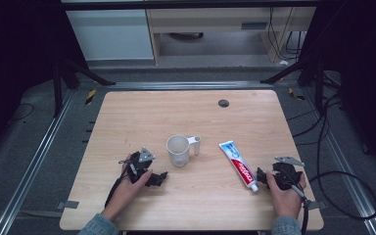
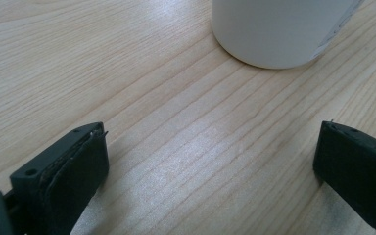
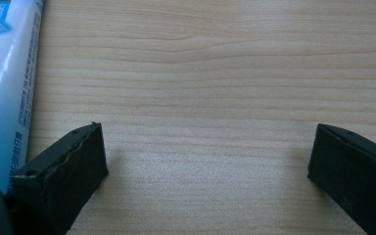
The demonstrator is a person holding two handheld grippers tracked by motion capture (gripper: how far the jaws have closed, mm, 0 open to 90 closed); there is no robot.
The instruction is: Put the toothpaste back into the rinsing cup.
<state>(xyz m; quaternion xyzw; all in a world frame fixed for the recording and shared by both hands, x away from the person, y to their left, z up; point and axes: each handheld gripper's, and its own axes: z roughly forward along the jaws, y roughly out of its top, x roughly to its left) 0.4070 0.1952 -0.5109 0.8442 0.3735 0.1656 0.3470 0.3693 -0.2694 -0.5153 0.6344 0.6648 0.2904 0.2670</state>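
A white cup (image 1: 178,150) with a handle on its right stands upright near the middle of the wooden table (image 1: 186,110). Its base (image 2: 279,32) shows just ahead of my left gripper (image 2: 210,152), whose jaws stand wide apart over bare wood. In the high view the left gripper (image 1: 157,178) rests on the table just left of and in front of the cup. A toothpaste tube (image 1: 240,165) lies flat at the right, cap toward the front. My right gripper (image 1: 260,176) sits beside that cap; its jaws (image 3: 208,152) are wide apart, the tube (image 3: 7,93) left of them.
A dark round grommet (image 1: 223,103) sits in the table's far edge area. Black frame legs and cables stand beyond the table on both sides. Bare wood stretches behind the cup and along the front edge between the two hands.
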